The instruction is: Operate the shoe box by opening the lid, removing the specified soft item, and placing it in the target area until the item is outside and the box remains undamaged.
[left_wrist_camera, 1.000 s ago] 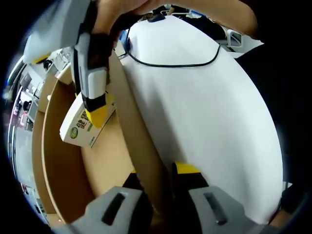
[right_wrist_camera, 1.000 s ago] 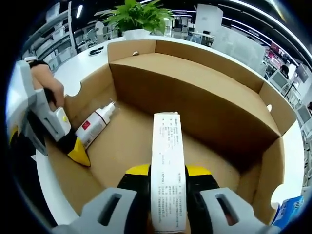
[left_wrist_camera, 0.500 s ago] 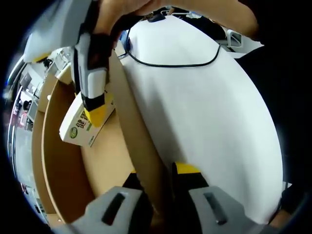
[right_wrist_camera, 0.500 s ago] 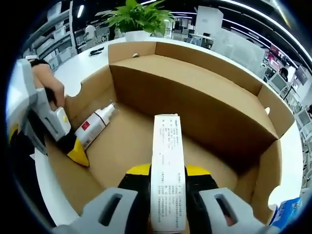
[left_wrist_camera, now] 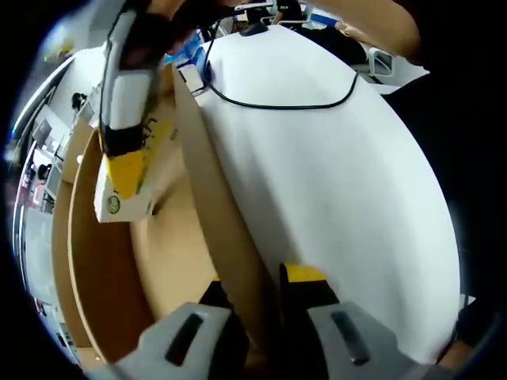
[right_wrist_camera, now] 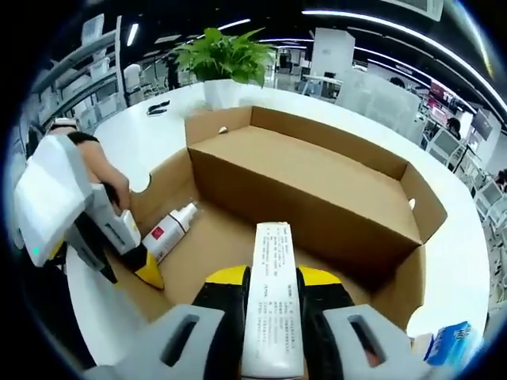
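The brown cardboard shoe box stands open on the white table, its lid folded back. My right gripper is shut on a long white printed carton, held above the box's floor. A white bottle with a red label lies inside by the left wall. My left gripper is shut on the box's side wall. In the right gripper view, the left gripper shows its yellow tip at that wall. In the left gripper view, the right gripper holds the carton over the box.
A black cable loops across the white table beside the box. A potted green plant stands beyond the box's far end. A blue packet lies on the table at the lower right. A person's hand holds the left gripper.
My right gripper has risen with the carton, so the box looks farther below it. In the left gripper view it moved up and left. The left gripper still clamps the wall.
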